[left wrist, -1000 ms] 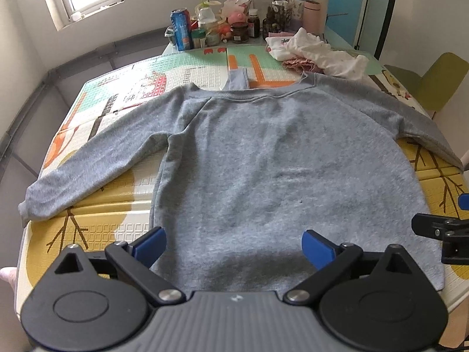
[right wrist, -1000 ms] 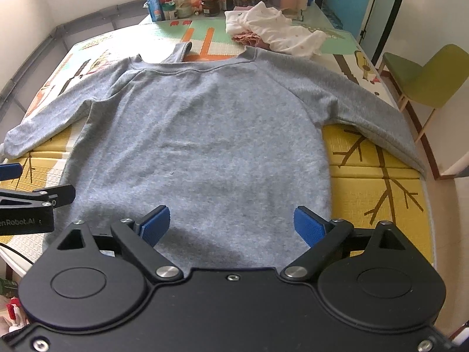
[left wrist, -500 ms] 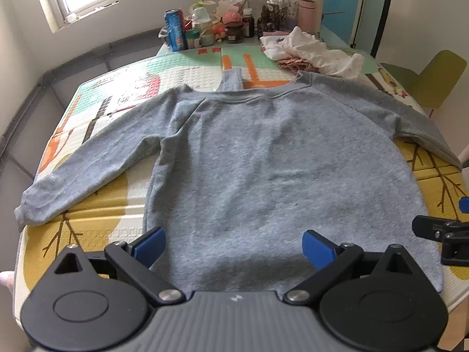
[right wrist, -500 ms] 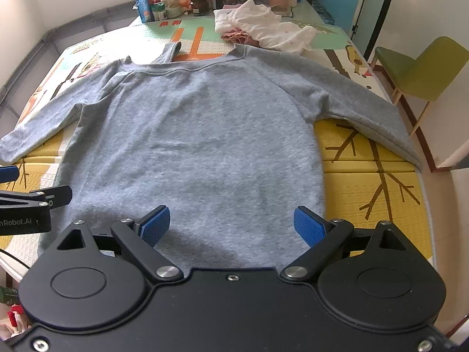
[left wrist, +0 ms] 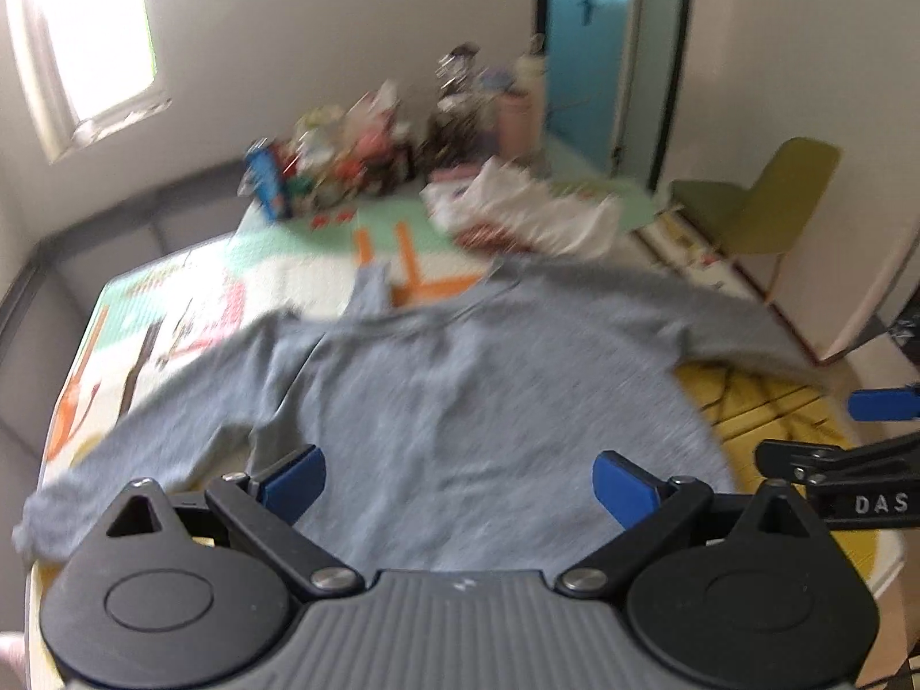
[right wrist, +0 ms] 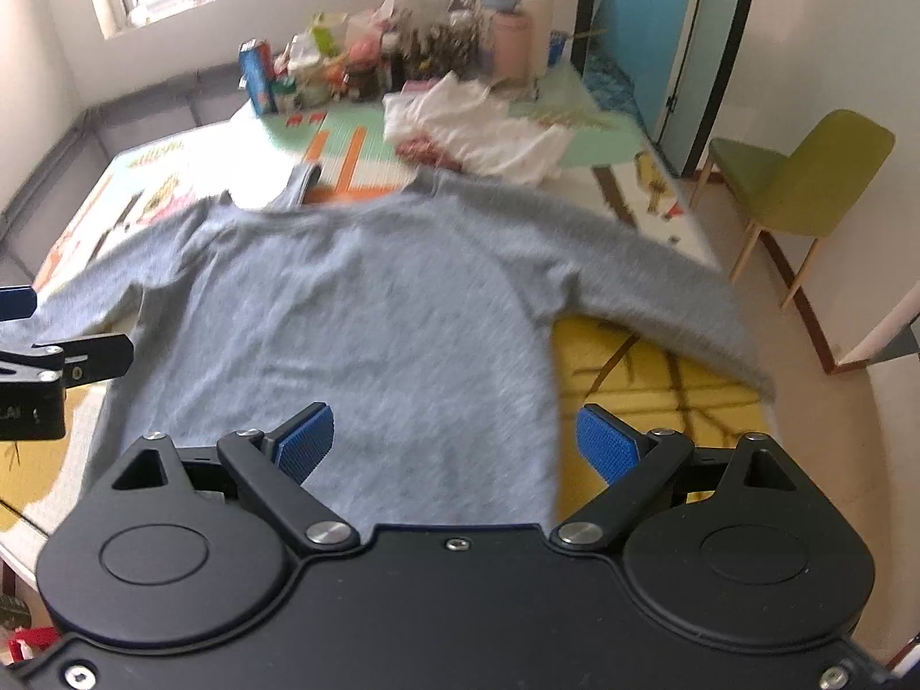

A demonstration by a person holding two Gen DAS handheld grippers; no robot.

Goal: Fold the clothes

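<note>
Beyond the left gripper [left wrist: 454, 483], off its left finger, one sleeve of the grey sweatshirt [left wrist: 477, 402] runs out to the left edge of the patterned play mat [left wrist: 190, 299], its cuff lying near the mat's corner. The left gripper's blue-padded fingers [left wrist: 293, 483] are spread wide and hold nothing; the sweatshirt's body lies flat between and ahead of them, hem nearest the tool and neckline at the far side. Both views are smeared with motion blur, so the fabric's finer creases cannot be made out. Straight ahead of both grippers, past the neckline, a cluster of bottles, cans and jars [right wrist: 374, 57] stands at the far edge of the mat, with a heap of white clothing [right wrist: 489, 126] just beyond the sweatshirt's right shoulder. The right gripper [right wrist: 454, 448] sits just right of the left one, its tip showing at the right edge of the left wrist view; its fingers are likewise spread apart and empty, with the sweatshirt's lower right edge running down between them. Ahead of its right finger the other sleeve slants out across the yellow part of the mat. Farther right, off the mat, a green chair [right wrist: 805, 184] stands by a blue door [right wrist: 638, 29].
</note>
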